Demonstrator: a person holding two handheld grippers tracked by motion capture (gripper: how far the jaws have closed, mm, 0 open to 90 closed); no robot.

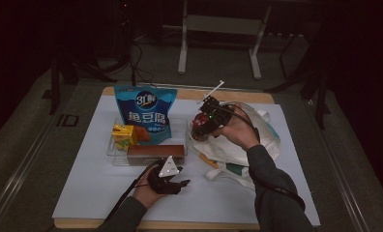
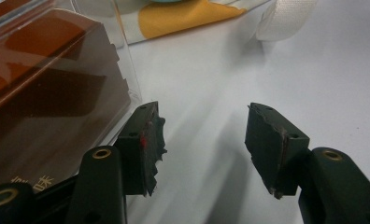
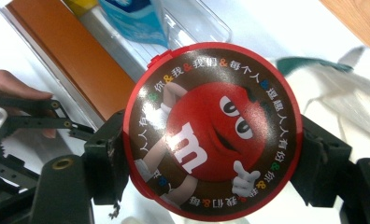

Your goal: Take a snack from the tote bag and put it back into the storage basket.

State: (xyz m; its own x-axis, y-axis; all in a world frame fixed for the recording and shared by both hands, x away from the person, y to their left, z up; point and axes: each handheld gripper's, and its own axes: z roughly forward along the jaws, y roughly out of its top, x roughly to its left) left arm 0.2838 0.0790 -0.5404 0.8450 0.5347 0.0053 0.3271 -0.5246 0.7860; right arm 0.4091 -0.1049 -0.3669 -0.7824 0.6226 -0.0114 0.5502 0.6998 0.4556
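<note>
While the left gripper (image 1: pixel 178 183) rests on the surface (image 1: pixel 97 188) just before the clear tray (image 1: pixel 113 153), fingers (image 2: pixel 148 144) apart and empty, the right gripper (image 1: pixel 199 126), beyond and beside the tray, clamps the round candy tin (image 3: pixel 212 130) across its rim. Risk: the smooth rim may slip out, falling onto the tote bag (image 1: pixel 238 150).

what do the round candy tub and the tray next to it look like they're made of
Candy tub: likely plastic or thin tin, with a red rim and a glossy printed lid; light glints off it. Which of the two, the look leaves open.
Tray: clear hard plastic; the brown box shows through its wall, and its edges catch light.
</note>
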